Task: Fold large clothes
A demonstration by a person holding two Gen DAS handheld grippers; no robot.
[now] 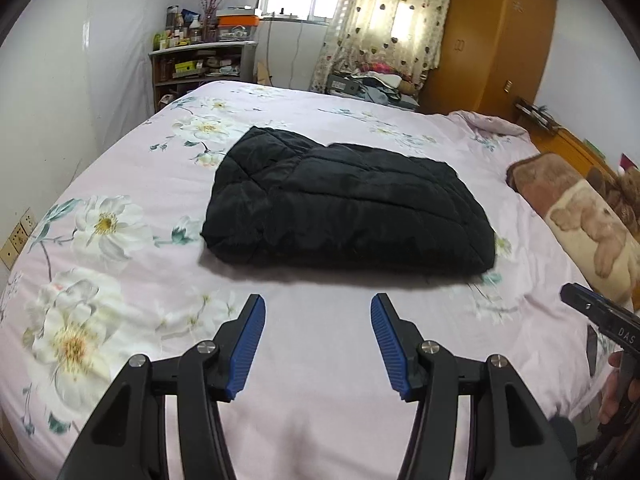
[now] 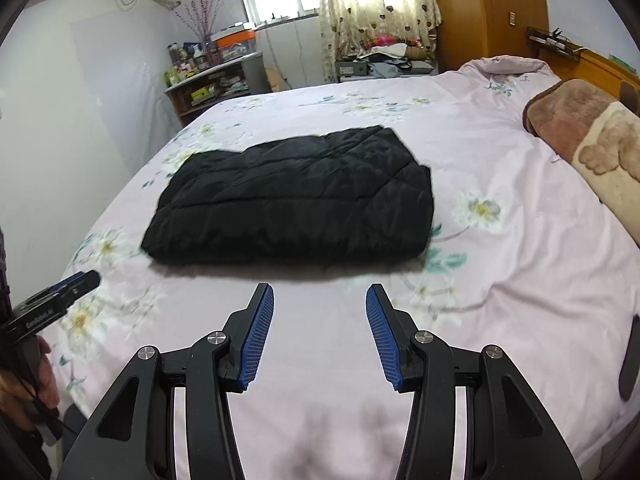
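Observation:
A black quilted jacket (image 1: 348, 208) (image 2: 292, 196) lies folded into a thick rectangle on the pink floral bedspread (image 1: 320, 360) (image 2: 500, 272). My left gripper (image 1: 318, 304) hovers above bare sheet, short of the jacket's near edge, its blue pads (image 1: 248, 348) apart with nothing between them. Likewise my right gripper (image 2: 320, 292) stands open and empty in front of the jacket. Each gripper also shows at the other view's edge: the right one (image 1: 592, 312) at the far right, the left one (image 2: 60, 296) at the far left, each held by a hand.
A brown plush blanket with a bear print (image 1: 580, 220) (image 2: 592, 140) lies along the bed's right side. Behind the bed stand a cluttered shelf (image 1: 200, 60), a curtained window (image 2: 380, 4) and a wooden wardrobe (image 1: 492, 36). Wall sockets (image 1: 18, 236) sit left.

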